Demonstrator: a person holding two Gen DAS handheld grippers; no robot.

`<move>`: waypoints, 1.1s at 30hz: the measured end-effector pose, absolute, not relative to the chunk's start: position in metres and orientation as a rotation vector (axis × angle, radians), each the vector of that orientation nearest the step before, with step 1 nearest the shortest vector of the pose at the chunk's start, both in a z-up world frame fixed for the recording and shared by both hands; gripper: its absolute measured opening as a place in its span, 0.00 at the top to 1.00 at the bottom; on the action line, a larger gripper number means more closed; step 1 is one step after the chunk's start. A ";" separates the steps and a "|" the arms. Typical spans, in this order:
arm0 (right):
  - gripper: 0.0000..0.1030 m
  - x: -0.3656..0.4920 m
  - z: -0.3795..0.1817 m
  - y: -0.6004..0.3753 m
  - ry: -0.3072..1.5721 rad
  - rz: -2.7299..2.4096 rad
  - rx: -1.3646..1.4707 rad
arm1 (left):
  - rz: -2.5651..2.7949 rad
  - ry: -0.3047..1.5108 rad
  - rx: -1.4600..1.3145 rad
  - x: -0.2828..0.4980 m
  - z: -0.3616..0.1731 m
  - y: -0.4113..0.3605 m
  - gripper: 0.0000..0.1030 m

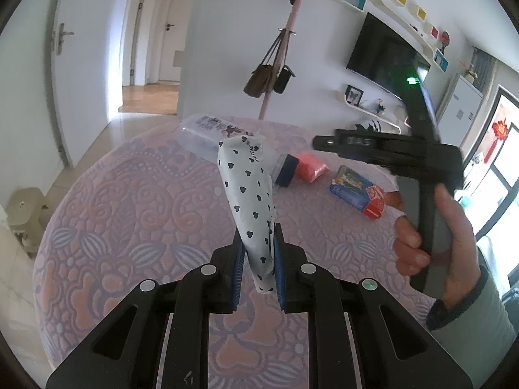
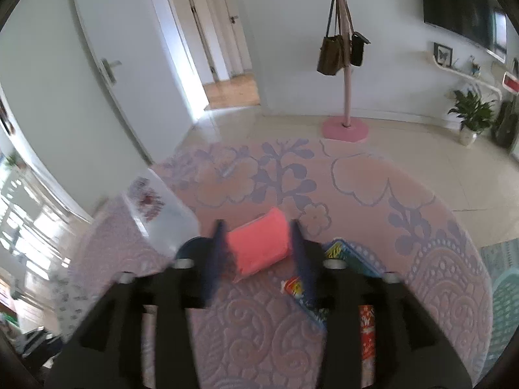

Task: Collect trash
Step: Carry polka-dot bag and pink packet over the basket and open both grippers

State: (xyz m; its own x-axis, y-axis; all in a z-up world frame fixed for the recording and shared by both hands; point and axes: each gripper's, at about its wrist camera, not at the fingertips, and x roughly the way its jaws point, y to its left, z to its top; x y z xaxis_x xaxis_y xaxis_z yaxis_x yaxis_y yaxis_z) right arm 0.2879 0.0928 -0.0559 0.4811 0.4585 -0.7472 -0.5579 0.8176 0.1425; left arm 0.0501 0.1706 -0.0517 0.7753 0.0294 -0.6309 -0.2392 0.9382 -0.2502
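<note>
The round tabletop (image 1: 123,201) carried everything, draped in a quilted pink cloth stitched with lilac leaves, scrolls and flowers; its raised padding gave the litter a soft, slightly yielding bed.

Along the far edge lay a clear plastic bottle (image 1: 201,133) on its side, printed label up and dark blue cap (image 1: 288,170) pointing toward the right edge. Lying flat, it looked discarded rather than set down for use.

Lifted clear of the cloth near the middle was a white paper packet (image 1: 249,194) dotted with small black hearts, long, soft and creased. The left hand-held gripper (image 1: 258,265) was clenched on its lower end, blue ribbed pads pressing both sides, so the packet stood up and leaned away; probably it was held that way for carrying off as trash.

Toward the right edge sat a glossy blue and red carton (image 1: 355,189), boxy and flattened, lying on one face.

Just beside the bottle cap rested a coral-pink block (image 2: 259,243), smooth, rounded at the corners, apparently wrapped in film. The right hand-held gripper (image 2: 259,253), held by a person's hand (image 1: 431,227), hung released over it, its blurred blue fingers standing either side of the block without pressing, likely lined up to take it next.
</note>
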 end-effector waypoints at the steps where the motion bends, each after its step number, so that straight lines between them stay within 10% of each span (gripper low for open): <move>1: 0.44 0.291 -0.060 0.095 0.886 0.610 -0.139 | 0.149 0.672 -0.328 0.050 -0.052 0.172 0.85; 9: 0.40 0.300 -0.084 0.111 0.941 0.601 -0.176 | 0.147 0.692 -0.334 0.056 -0.059 0.180 0.85; 11: 0.61 0.296 -0.086 0.113 0.951 0.638 -0.173 | 0.145 0.693 -0.339 0.057 -0.061 0.182 0.85; 20: 0.76 0.276 -0.058 0.084 0.847 0.607 -0.114 | 0.106 0.654 -0.326 0.061 -0.043 0.172 0.85; 33: 0.76 0.246 0.010 -0.069 0.686 0.443 -0.031 | -0.156 0.582 -0.245 0.118 0.007 0.073 0.85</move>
